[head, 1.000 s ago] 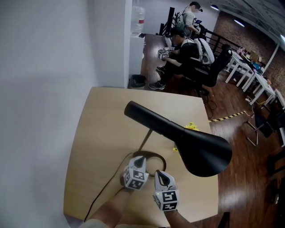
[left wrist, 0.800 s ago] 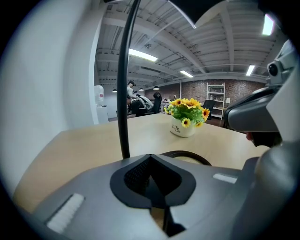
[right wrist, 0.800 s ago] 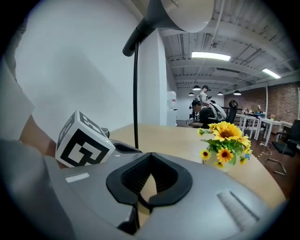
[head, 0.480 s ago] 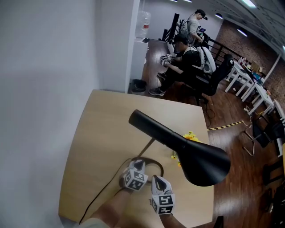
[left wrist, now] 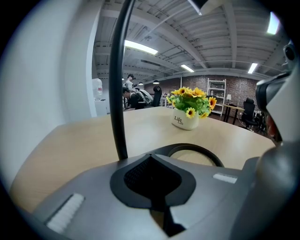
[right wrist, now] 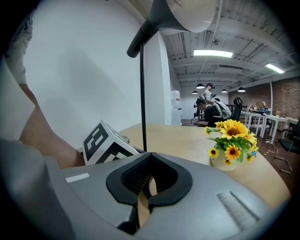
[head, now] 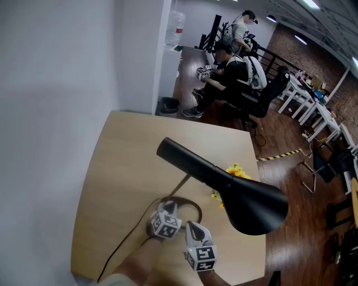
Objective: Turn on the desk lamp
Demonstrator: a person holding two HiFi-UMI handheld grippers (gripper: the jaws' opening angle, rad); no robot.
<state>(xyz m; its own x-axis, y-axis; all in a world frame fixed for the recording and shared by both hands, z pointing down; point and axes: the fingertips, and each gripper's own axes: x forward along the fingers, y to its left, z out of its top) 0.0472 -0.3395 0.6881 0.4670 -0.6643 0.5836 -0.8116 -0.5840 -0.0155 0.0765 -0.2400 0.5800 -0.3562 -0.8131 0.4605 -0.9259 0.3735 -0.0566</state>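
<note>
A black desk lamp stands on the round wooden table [head: 123, 162]. Its shade [head: 253, 204] hangs over the table's right side, and its thin stem [left wrist: 117, 93] rises from a ring-shaped base [head: 182, 202]. In the right gripper view the stem [right wrist: 143, 108] and the shade's white inside [right wrist: 185, 14] show, unlit. My left gripper [head: 171, 205] is shut and empty, its tip at the near rim of the base [left wrist: 194, 151]. Just behind and to the right, my right gripper [head: 193, 227] is also shut with nothing in it. No switch is visible.
A small white pot of yellow sunflowers [left wrist: 188, 110] stands on the table beyond the base. The lamp's black cord [head: 124, 243] runs off the near left edge. A white wall [head: 56, 84] is at the left. People sit and stand at desks far behind.
Both grippers have drifted slightly toward the near left of the view as the head camera shifted. Both stay shut by the lamp base.
</note>
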